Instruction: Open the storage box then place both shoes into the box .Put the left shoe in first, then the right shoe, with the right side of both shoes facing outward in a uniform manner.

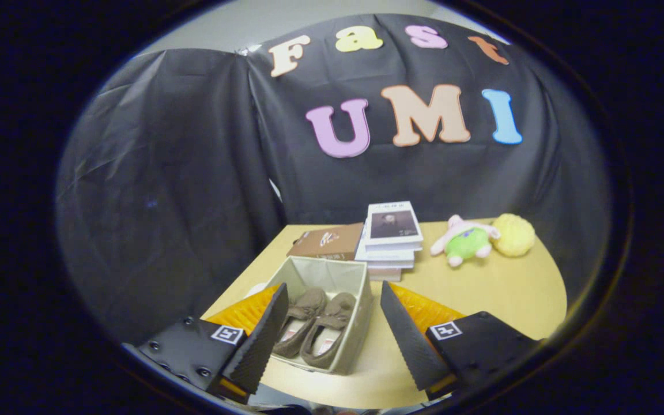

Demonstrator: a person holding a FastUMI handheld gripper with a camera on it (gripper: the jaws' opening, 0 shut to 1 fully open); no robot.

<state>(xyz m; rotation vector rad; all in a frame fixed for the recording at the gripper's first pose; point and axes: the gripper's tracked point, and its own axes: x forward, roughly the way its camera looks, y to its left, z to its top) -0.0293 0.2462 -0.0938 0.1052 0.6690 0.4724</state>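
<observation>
Gripper (332,323) is hovering with jaws spread wide, holding nothing. Open beige fabric storage box (361,288) is sitting between the fingers, both brown suede moccasin shoes (314,325) lying side by side inside. Placement looks complete, hence the empty jaws.

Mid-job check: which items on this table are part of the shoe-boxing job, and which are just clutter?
Job items: storage box, open; two brown shoes side by side inside it; the tool, fingers open, apart above the box.

Clutter: stack of books, brown box lid, plush toy, yellow ball.
</observation>
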